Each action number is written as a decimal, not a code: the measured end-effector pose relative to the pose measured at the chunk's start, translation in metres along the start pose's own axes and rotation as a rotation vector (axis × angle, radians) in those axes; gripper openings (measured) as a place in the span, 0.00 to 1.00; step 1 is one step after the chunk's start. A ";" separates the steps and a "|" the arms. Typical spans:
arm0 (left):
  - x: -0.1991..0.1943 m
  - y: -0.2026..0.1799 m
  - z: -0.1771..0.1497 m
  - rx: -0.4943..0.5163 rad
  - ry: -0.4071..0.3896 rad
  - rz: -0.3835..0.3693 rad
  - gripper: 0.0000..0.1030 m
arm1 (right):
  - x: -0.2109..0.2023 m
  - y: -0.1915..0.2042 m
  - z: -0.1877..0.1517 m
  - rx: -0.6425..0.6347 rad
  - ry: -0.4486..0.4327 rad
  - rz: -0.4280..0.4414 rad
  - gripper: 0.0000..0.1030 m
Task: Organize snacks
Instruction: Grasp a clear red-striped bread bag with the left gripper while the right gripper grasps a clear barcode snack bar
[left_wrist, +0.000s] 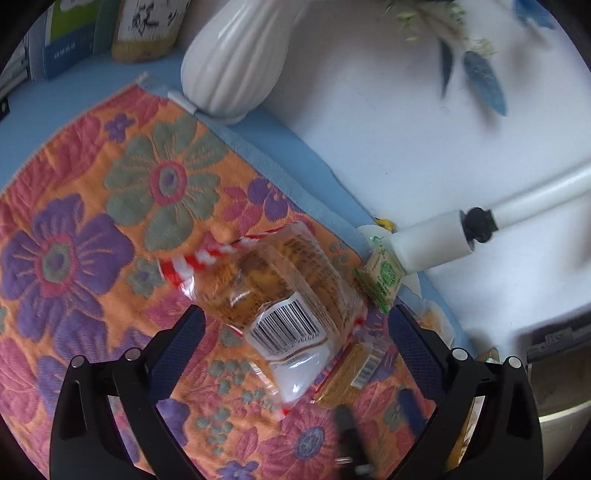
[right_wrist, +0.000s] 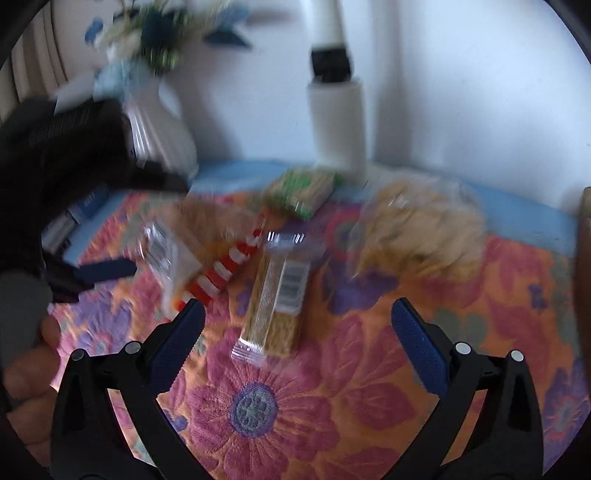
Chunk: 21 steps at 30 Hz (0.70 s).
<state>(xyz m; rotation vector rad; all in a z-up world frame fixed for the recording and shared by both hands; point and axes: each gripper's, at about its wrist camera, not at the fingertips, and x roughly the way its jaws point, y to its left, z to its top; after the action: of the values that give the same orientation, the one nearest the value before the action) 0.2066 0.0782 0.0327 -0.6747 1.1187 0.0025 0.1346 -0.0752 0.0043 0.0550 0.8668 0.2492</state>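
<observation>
1. Left claw (left_wrist: 295, 325): jaws spread wide, nothing held. The clear-wrapped pastry packet (left_wrist: 284, 291), barcode side up with a red-and-white striped seam, lies between the two blue pads, slightly ahead of them, on the floral cloth (left_wrist: 92, 229) that covers the table.
2. Right claw (right_wrist: 297, 321): jaws likewise spread wide and empty. The slim cracker bar (right_wrist: 277, 295), barcode up, lies just ahead of the gap between the pads, nearer the left pad than the right.
3. Neighbours, right wrist view: the pastry packet sits just to the left of the bar, apparently touching or overlapping it at the striped seam (blur prevents certainty). A green-printed packet (right_wrist: 303, 194) lies farther ahead; a clear bag of pale snacks (right_wrist: 421, 229) lies ahead and to the right, beside the white lamp base (right_wrist: 338, 125).
4. Step judged in hand: each claw is lining up on its own item, left on the packet, right on the bar.
5. Good practice, left: close across the packet's narrow width, near its middle and away from the loose film ends; squeeze gently, as the contents look soft and crushable.
6. Good practice, right: centre the gap on the bar, then grip its long edges so that it does not pivot.
7. Risk: the two claws work close together; lifting the packet may drag the bar.
</observation>
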 end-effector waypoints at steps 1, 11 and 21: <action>0.005 0.001 0.002 -0.012 0.013 -0.004 0.95 | 0.004 0.002 -0.001 -0.008 0.009 -0.013 0.97; 0.035 -0.003 0.005 -0.006 0.020 0.011 0.86 | 0.016 0.004 0.007 0.025 0.008 -0.118 0.74; 0.007 -0.005 -0.023 0.191 -0.051 -0.050 0.50 | -0.018 -0.024 -0.009 0.176 -0.079 0.055 0.35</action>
<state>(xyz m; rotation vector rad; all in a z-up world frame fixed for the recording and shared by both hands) 0.1924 0.0601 0.0235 -0.5292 1.0378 -0.1276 0.1217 -0.1033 0.0083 0.2510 0.8078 0.2201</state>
